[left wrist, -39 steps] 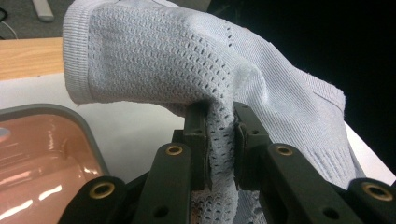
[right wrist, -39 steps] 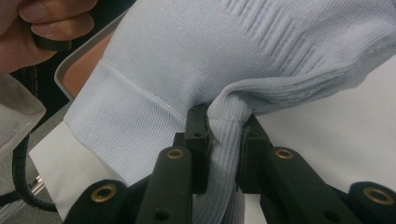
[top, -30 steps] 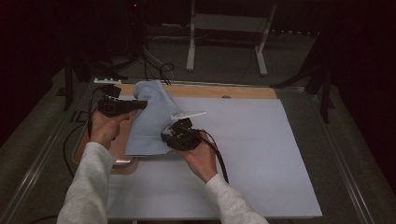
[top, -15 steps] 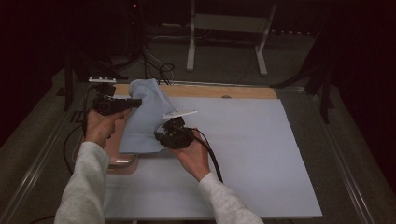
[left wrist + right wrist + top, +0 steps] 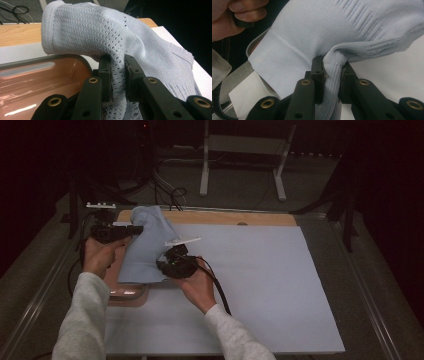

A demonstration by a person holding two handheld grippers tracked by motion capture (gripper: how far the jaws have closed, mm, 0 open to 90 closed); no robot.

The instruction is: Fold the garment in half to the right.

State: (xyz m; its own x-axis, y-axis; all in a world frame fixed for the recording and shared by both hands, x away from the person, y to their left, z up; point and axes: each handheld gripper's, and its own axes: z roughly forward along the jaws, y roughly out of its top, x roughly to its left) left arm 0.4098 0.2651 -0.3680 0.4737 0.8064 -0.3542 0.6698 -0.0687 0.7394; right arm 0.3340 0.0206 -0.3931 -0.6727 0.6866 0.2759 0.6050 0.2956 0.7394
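A pale blue knitted garment (image 5: 145, 245) hangs between both grippers at the left of the white table sheet (image 5: 260, 280). My left gripper (image 5: 131, 228) is shut on a fold of the garment's open-knit part (image 5: 117, 75), near the far left corner. My right gripper (image 5: 167, 262) is shut on a bunched ribbed fold (image 5: 333, 72) at the garment's near right side. In the right gripper view the ribbed hem (image 5: 279, 65) hangs to the left, with the other hand (image 5: 239, 15) above it.
A translucent orange tray (image 5: 125, 292) lies under the garment at the sheet's left edge, its rim (image 5: 40, 61) close beneath my left gripper. A wooden strip (image 5: 240, 217) runs along the table's far side. Cables (image 5: 172, 195) and a stand (image 5: 240, 150) lie beyond.
Both hands have shifted left with the garment, which now hangs more over the orange tray. Both grips are unchanged.
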